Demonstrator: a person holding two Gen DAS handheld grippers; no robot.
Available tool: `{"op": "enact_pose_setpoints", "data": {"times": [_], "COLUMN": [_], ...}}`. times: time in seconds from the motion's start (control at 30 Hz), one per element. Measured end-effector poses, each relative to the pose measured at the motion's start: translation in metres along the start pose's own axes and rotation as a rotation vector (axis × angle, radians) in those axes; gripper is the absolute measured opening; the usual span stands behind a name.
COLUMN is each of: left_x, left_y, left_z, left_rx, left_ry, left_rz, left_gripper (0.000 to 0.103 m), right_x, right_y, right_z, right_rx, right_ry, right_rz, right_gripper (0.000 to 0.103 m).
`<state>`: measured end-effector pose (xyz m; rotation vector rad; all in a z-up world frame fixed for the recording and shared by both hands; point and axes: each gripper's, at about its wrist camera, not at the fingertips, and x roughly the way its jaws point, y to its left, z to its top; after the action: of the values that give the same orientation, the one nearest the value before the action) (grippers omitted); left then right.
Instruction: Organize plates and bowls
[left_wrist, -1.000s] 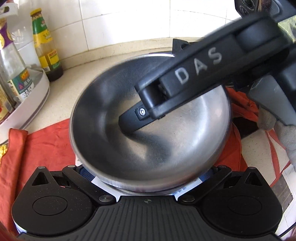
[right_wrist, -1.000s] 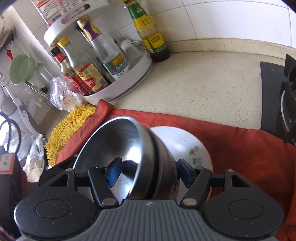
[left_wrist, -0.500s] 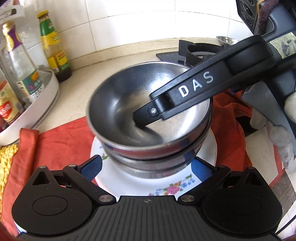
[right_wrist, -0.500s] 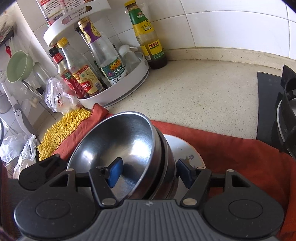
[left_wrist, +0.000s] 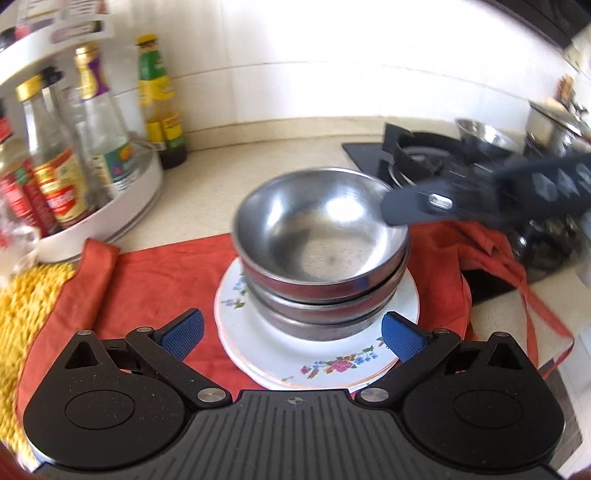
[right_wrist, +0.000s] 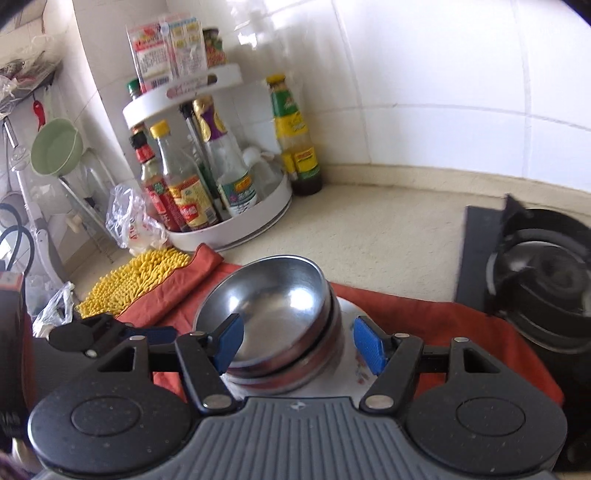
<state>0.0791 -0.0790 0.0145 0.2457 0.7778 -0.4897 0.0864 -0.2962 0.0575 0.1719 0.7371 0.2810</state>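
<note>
Top bowl (left_wrist: 321, 229) now sits nested on the stack on the plate (left_wrist: 317, 354) mid-frame, right gripper (right_wrist: 297, 345) let go & backed off (jaws apart, empty), left gripper (left_wrist: 291, 334) open too, so stacking looks basically done imo.

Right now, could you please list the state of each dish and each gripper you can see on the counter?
Top steel bowl: upright, empty, nested in the bowls beneath.
Bowl stack: resting on the plates.
Flowered plates: stacked flat on the red cloth.
Left gripper: fingers open, holding nothing.
Right gripper: fingers open, clear of the bowl.
</note>
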Motion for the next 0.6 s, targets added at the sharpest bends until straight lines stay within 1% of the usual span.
{"op": "enact_pose_setpoints", "data": {"times": [0.03, 0.1, 0.17, 0.23, 0.37, 0.5, 0.6], "left_x": [-0.004, -0.011, -0.016, -0.019, -0.027, -0.033, -0.036], "left_y": [0.002, 0.007, 0.011, 0.012, 0.015, 0.018, 0.015], "left_z": [-0.001, -0.004, -0.007, -0.011, -0.018, -0.023, -0.025], "left_rx": [-0.023, -0.076, -0.120, -0.141, -0.207, -0.260, -0.265], "left_ry": [-0.003, -0.007, 0.000, 0.003, -0.005, -0.007, -0.007], "left_rz": [0.015, 0.036, 0.055, 0.070, 0.093, 0.118, 0.133], "left_gripper": [0.103, 0.103, 0.103, 0.103, 0.103, 0.103, 0.103], "right_x": [-0.007, -0.017, -0.024, -0.027, -0.030, -0.029, -0.028], "right_y": [0.002, 0.007, 0.013, 0.017, 0.022, 0.026, 0.022], "right_z": [-0.005, -0.015, -0.026, -0.035, -0.051, -0.061, -0.065], "right_rx": [0.002, -0.003, -0.010, -0.010, 0.037, 0.052, 0.099], "right_ry": [-0.011, -0.023, -0.029, -0.027, -0.022, -0.022, -0.017], "right_rz": [-0.018, -0.066, -0.114, -0.147, -0.170, -0.237, -0.233], "right_gripper": [0.065, 0.070, 0.070, 0.070, 0.070, 0.071, 0.071]}}
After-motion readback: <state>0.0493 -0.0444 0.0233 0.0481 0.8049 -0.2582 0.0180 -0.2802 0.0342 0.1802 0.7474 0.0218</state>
